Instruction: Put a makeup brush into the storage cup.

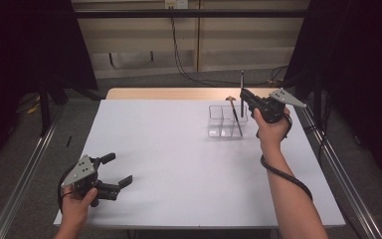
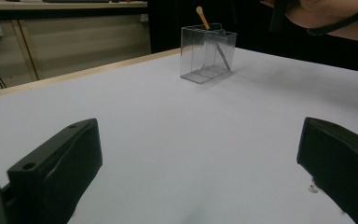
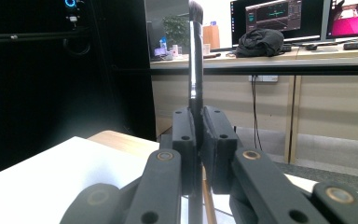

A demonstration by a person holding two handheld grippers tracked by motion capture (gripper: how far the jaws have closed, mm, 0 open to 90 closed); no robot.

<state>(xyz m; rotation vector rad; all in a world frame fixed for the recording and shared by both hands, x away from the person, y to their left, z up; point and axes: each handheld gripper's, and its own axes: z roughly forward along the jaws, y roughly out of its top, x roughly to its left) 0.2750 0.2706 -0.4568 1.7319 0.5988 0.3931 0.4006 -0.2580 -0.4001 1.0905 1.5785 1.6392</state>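
Note:
My right gripper [image 1: 243, 97] hangs over the clear plastic organizer [image 1: 219, 120] at the table's far right, shut on a slim black brush [image 1: 242, 82] that stands upright. In the right gripper view the black brush [image 3: 196, 60] rises straight from between the pressed pads [image 3: 184, 140]. Inside the organizer leans a wooden-ended tool [image 1: 235, 113]; the left gripper view shows the organizer [image 2: 207, 53] with that tool's tan tip [image 2: 201, 16] sticking out. My left gripper [image 1: 120, 170] rests near the front left corner, open, with bare table between its fingers [image 2: 60, 163].
The white table [image 1: 179, 159] has a wooden strip [image 1: 179, 93] along its far edge. Metal rails [image 1: 25, 169] run along both sides. Cables hang against the back wall [image 1: 179, 55]. A dark curtain [image 1: 25, 45] stands at the left.

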